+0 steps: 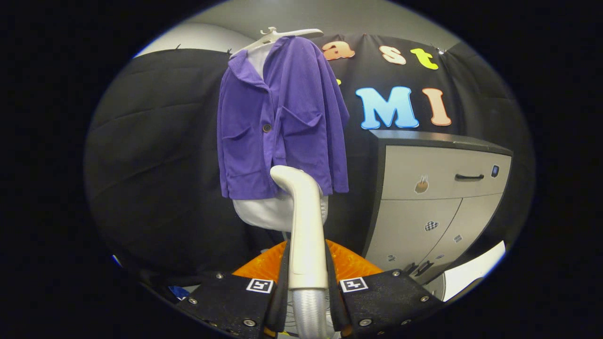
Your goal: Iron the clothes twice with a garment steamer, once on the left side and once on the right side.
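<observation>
A purple buttoned jacket (282,122) hangs on a white hanger (282,35) over a white garment (275,209), straight ahead beyond the fingers. The white steamer wand (304,221) stands upright between the fingers, and my gripper (307,275) is shut on its handle. The wand's curved head (288,175) sits in front of the jacket's lower hem, pointing toward it; I cannot tell whether it touches the cloth. A ribbed hose (308,313) runs down from the handle.
A grey cabinet (438,197) with a black drawer handle (469,177) stands right of the jacket. Black cloth (155,155) walls the back and left. A pale floor patch (476,273) shows low on the right.
</observation>
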Tool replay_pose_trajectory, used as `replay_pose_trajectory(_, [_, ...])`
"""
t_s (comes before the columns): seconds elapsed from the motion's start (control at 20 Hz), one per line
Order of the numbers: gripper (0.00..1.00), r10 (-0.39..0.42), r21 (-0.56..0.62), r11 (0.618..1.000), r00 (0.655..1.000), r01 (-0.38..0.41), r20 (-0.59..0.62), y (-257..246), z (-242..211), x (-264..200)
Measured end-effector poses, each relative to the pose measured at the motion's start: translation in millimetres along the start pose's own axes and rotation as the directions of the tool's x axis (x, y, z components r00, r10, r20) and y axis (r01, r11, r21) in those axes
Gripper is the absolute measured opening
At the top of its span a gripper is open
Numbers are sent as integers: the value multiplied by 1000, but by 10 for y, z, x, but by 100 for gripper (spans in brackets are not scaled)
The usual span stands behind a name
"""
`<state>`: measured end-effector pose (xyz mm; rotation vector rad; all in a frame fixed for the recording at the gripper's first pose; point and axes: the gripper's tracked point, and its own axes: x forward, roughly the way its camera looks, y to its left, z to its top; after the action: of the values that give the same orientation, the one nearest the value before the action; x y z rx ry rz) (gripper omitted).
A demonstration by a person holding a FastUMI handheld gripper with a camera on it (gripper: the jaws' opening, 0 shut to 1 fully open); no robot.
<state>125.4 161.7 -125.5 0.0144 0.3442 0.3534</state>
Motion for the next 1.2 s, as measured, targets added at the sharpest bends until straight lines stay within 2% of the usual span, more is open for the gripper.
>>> replay_pose_trajectory(0.15, [37,31,-6,1000,990,-30,134,112,641,-258])
replay_pose_trajectory(0.3, [37,63,-27,998,965,-58,255,255,1305,-403])
replay_pose_trajectory(0.5, [37,101,-51,995,931,-89,351,417,1922,-443])
replay_pose_trajectory(1.0, [37,141,-30,989,876,-144,461,918,2934,-9])
replay_pose_trajectory(1.2, [36,168,-46,985,869,-166,466,1160,3192,223])
